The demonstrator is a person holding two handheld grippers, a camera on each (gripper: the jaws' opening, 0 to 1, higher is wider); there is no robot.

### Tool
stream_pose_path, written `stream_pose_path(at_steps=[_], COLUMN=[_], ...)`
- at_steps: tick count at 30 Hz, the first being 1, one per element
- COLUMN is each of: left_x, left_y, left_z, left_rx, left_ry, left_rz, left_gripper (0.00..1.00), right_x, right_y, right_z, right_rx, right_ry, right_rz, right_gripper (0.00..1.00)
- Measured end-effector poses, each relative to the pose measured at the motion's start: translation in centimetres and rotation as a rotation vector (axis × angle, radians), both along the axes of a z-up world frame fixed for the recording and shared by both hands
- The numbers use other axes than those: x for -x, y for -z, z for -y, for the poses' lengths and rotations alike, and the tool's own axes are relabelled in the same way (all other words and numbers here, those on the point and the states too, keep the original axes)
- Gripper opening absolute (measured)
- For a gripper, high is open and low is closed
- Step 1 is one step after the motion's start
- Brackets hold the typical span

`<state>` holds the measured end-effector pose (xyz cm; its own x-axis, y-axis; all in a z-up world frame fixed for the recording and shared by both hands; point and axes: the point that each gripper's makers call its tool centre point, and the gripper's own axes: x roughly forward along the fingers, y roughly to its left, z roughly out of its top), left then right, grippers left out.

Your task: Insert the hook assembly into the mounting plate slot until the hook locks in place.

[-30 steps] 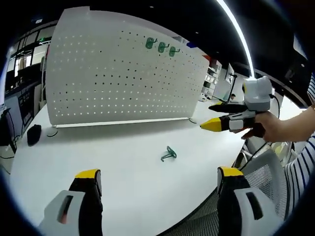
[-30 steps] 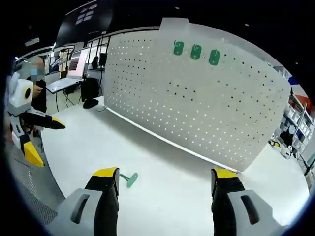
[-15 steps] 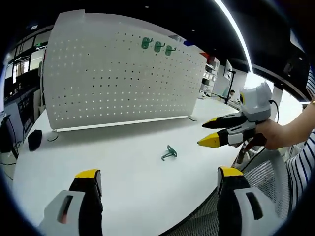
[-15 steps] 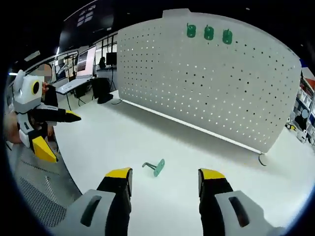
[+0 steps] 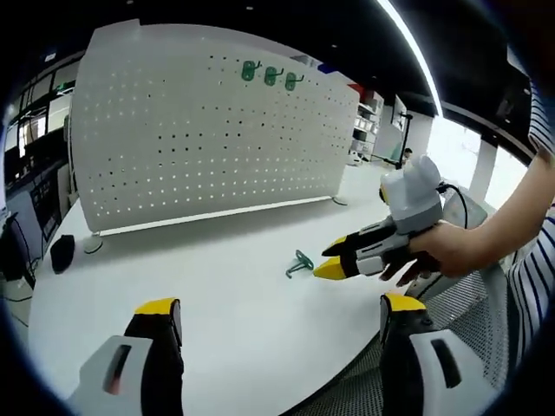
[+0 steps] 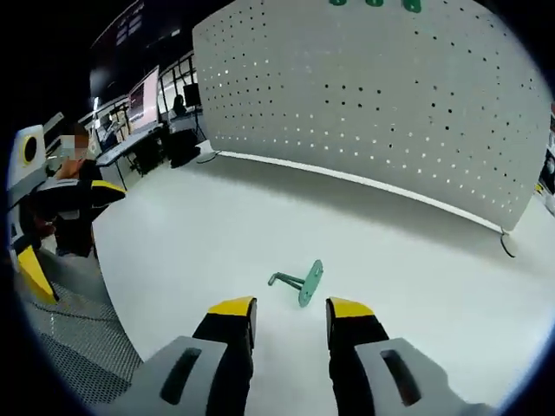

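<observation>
One green hook point(image 6: 302, 282) on table point(image 6: 416, 260); three on pegboard point(image 5: 208, 139) — both grippers unclenched, empty.

White table point(image 5: 217, 286), dark ceiling w/ light strip point(image 5: 414, 52), desks w/ monitors point(image 6: 143, 91).

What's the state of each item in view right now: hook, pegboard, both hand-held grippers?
Loose green hook: lying on the white table, ungripped.
White pegboard: upright on the table, three green hooks mounted near its top.
Right hand-held gripper: open, jaws narrow, just short of the loose hook.
Left hand-held gripper: open wide, empty.
</observation>
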<state>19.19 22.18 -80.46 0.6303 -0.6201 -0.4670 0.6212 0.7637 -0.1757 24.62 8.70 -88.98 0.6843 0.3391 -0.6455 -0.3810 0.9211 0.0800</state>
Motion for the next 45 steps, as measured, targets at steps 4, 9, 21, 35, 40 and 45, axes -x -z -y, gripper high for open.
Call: stream_pose_path(at_steps=[4,9,21,35,40,45], left_x=[-0.1,0.0,0.1,0.1,-1.1,-1.7], left_y=[0.1,0.4,0.8,0.3,-0.6,-1.3], left_z=[-0.1,0.0,0.4,1.2,1.2,1.4], left_rx=[0.001,-0.006,-0.017,-0.059,-0.074,-0.067], left_ry=[-0.006,-0.002,0.009,0.078,0.092,0.099], left_rz=[-0.007,-0.020,-0.034,0.003,0.045,0.072], left_gripper=[0.95,0.94,0.92,0.87,0.85,0.81], right_x=[-0.4,-0.9,-2.1,-3.2,-3.6,-3.5], right_y=[0.7,1.7,0.8,-3.6,-5.6,-7.4], right_z=[0.0,0.3,0.8,-0.6,-1.4,-2.7], right_rx=[0.002,-0.003,-0.004,-0.022,-0.027,-0.040], right_ry=[0.016,0.037,0.053,-0.042,-0.074,-0.112], right_rz=[0.001,-0.003,0.053,0.020,0.030,0.026], right_gripper=[0.20,0.16,0.01,0.00,0.00,0.00])
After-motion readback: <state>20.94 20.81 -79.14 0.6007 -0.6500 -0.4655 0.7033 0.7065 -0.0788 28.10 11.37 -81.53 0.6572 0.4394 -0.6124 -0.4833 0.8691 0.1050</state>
